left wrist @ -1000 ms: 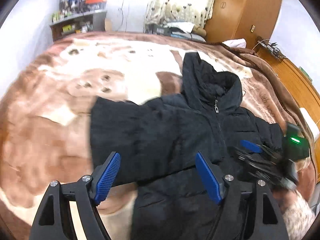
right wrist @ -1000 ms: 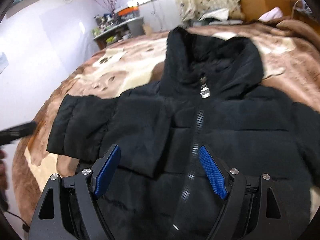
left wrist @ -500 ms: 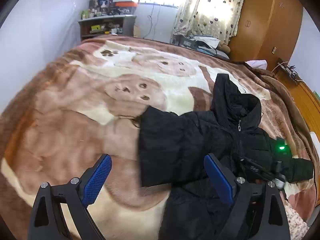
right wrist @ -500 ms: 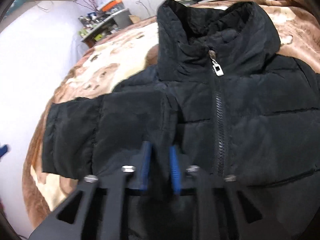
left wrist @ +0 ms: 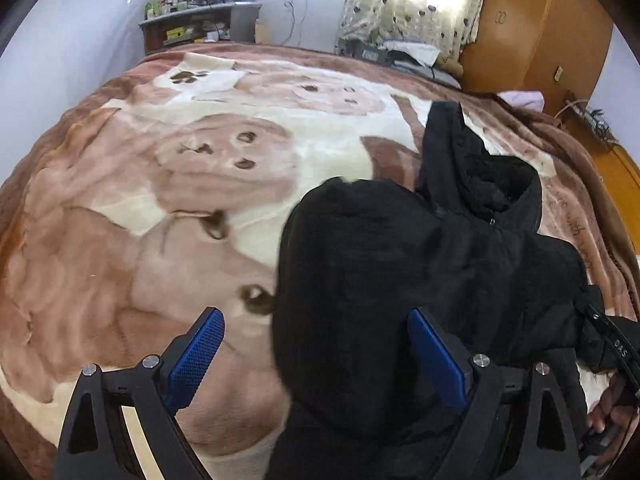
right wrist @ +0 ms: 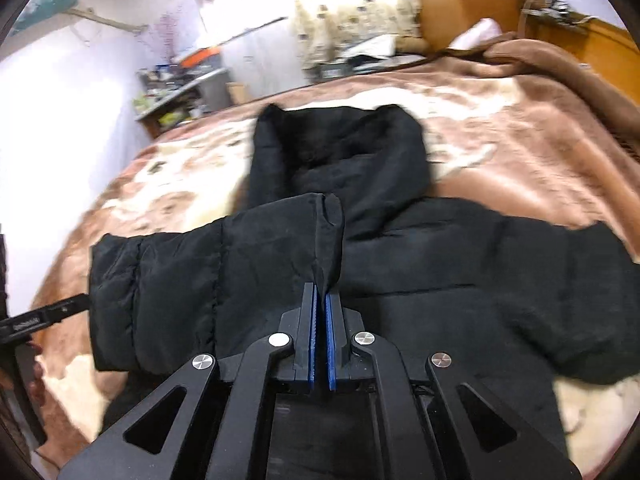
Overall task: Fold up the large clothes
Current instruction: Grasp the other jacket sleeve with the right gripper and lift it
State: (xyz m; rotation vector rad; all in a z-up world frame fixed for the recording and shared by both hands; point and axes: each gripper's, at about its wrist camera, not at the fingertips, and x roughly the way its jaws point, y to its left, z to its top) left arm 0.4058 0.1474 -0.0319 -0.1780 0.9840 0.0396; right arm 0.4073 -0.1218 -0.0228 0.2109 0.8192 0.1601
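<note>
While my right gripper (right wrist: pixel 320 312) pinches a fold of the black jacket (right wrist: pixel 400 272), my left gripper (left wrist: pixel 316 354) hangs with jaws spread wide over its sleeve. I see the jacket lying on a brown and cream blanket (left wrist: pixel 160 220) covering the bed, with a cluttered shelf (left wrist: pixel 192 28), patterned curtain (left wrist: pixel 412 4) and wooden wardrobe (left wrist: pixel 536 28) behind.

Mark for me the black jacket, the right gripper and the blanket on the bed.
black jacket (right wrist: pixel 460 264): right wrist view, on the quilted chest panel.
right gripper (right wrist: pixel 320 300): right wrist view, at the fingertips, shut on a pinch of jacket fabric.
blanket (left wrist: pixel 160 240): left wrist view, on the bare brown pattern.
</note>
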